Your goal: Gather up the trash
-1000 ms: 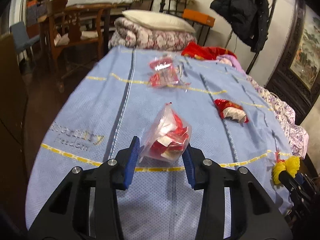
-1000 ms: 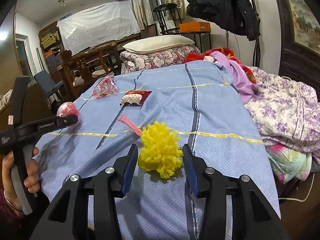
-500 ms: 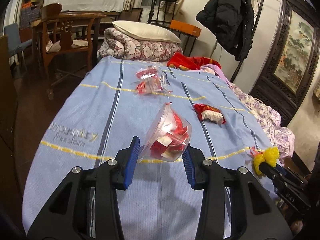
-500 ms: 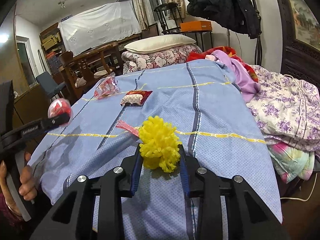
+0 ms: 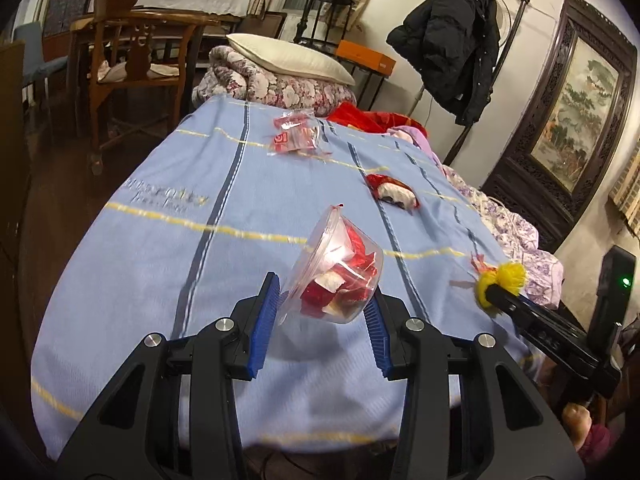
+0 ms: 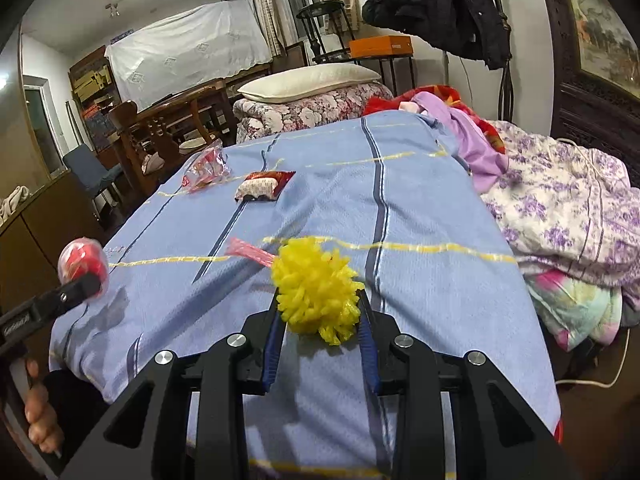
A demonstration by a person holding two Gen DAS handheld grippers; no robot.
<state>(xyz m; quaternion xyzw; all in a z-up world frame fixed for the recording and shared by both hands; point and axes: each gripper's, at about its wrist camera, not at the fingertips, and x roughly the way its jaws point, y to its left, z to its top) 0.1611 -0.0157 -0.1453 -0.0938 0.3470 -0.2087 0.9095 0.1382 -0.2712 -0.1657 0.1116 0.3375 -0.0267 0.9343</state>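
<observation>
My left gripper (image 5: 320,320) is shut on a clear plastic cup (image 5: 334,270) stuffed with red and white wrappers, held tilted above the blue bedspread (image 5: 160,248). My right gripper (image 6: 318,332) is shut on a yellow pom-pom (image 6: 316,290) with a pink strip (image 6: 248,250) trailing to its left. Farther up the bed lie a red and white snack packet (image 5: 394,194) and a clear bag of red wrappers (image 5: 296,138). The same cup (image 6: 82,264) and left gripper show at the left of the right wrist view; the pom-pom (image 5: 504,278) shows at the right of the left wrist view.
A folded floral quilt with a white pillow (image 5: 288,58) sits at the head of the bed. Crumpled floral and purple bedding (image 6: 560,208) piles along the right side. A wooden chair (image 5: 136,60) and table stand left of the bed. A black coat (image 5: 452,44) hangs behind.
The right gripper closed onto the yellow pom-pom, which was loose between its open fingers before. The left gripper carried the cup toward the right, nearer the right gripper.
</observation>
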